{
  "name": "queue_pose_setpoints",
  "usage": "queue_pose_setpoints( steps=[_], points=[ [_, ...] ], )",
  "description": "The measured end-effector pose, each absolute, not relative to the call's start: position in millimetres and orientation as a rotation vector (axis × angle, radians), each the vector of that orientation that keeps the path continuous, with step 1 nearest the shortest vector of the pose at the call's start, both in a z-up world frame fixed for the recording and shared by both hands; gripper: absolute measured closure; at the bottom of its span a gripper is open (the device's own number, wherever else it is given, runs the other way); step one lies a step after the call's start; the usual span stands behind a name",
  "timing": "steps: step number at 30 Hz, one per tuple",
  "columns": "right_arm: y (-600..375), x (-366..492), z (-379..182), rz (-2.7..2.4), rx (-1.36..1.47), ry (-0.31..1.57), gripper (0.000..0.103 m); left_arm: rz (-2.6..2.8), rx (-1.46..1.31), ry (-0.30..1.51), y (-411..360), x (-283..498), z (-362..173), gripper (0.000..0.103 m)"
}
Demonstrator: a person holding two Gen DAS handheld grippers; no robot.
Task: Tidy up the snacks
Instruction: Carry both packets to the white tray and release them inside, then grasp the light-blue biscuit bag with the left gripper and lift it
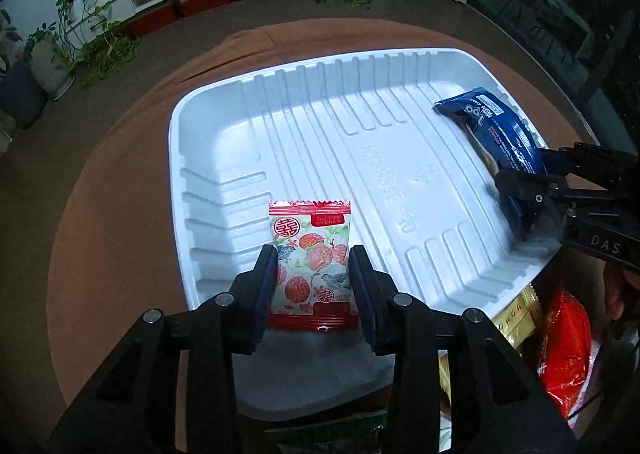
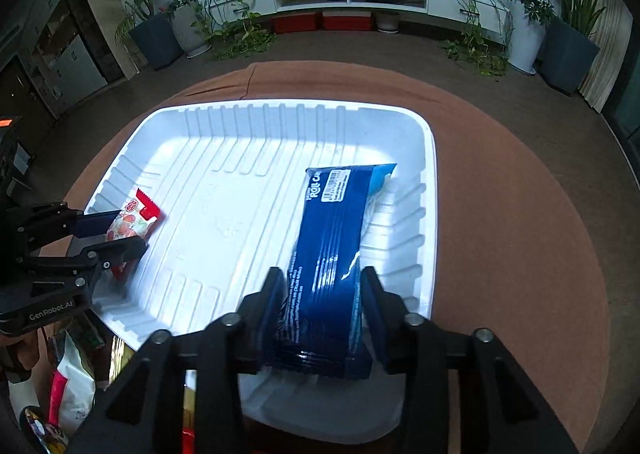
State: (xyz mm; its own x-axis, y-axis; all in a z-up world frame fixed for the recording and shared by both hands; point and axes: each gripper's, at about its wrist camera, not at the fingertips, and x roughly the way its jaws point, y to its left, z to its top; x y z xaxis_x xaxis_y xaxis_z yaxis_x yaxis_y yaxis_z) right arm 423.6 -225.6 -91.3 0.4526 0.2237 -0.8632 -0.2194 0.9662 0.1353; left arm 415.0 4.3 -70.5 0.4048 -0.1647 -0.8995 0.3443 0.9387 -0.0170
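Note:
A white ribbed tray [image 1: 208, 109] [image 2: 430, 157] lies on a brown round table. My left gripper [image 1: 313, 260] is shut on a small red-and-white lychee snack packet [image 1: 310, 254] over the tray's near left part; the packet also shows in the right wrist view [image 2: 134, 219]. My right gripper [image 2: 323, 286] is shut on a long blue roll cake packet [image 2: 332, 238] over the tray's right side; it also shows in the left wrist view [image 1: 496, 129]. Each gripper appears in the other's view: the right one [image 1: 532, 181], the left one [image 2: 120, 234].
Loose snack packets lie by the tray's near edge: a red one [image 1: 564, 350], a gold one [image 1: 516, 318], a white-and-pink one [image 2: 72, 390]. The brown table [image 2: 520, 213] extends right of the tray. Potted plants and a white TV shelf stand far behind.

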Motion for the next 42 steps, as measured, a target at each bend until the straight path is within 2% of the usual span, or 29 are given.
queue_pose_setpoints(
  steps=[2,7,10,12,14,16,19,24,30,36,42],
  points=[
    [-226.7,421.0,-86.3,0.274,0.006,1.053,0.055,-0.318,0.175,1.093,6.8,411.2,-63.7,0.067],
    [-238.3,406.4,-64.4,0.273,0.021,0.994,0.045,-0.302,0.162,1.035,20.8,390.6,-33.9,0.058],
    [-254.4,390.4,-46.7,0.265,0.075,0.956,0.038,-0.271,0.125,0.962,35.8,372.1,-7.6,0.041],
    [-266.0,374.2,-33.9,0.264,0.117,0.915,0.032,-0.258,0.058,0.894,51.1,354.9,12.7,0.025],
    [-278.5,351.5,-18.9,0.257,0.168,0.862,0.026,-0.258,-0.001,0.842,64.9,333.0,29.1,0.018],
    [-290.2,320.8,-7.1,0.251,0.212,0.806,0.019,-0.251,-0.026,0.803,75.8,304.1,42.5,0.017],
    [-297.6,279.2,1.2,0.241,0.236,0.753,0.015,-0.262,-0.039,0.765,78.3,256.4,50.5,0.016],
    [-294.8,215.2,-4.4,0.202,0.236,0.723,0.014,-0.224,-0.071,0.736,73.4,174.0,40.6,0.013],
    [-285.2,155.1,-22.9,0.177,0.305,0.736,0.014,-0.135,-0.131,0.757,60.8,97.8,3.2,0.013],
    [-267.0,126.4,-37.4,0.156,0.279,0.762,0.014,-0.101,-0.13,0.808,43.1,74.7,-28.6,0.013],
    [-256.0,111.2,-42.9,0.122,0.244,0.766,0.014,-0.065,-0.114,0.788,28.1,81.5,-28.5,0.013]
  ],
)
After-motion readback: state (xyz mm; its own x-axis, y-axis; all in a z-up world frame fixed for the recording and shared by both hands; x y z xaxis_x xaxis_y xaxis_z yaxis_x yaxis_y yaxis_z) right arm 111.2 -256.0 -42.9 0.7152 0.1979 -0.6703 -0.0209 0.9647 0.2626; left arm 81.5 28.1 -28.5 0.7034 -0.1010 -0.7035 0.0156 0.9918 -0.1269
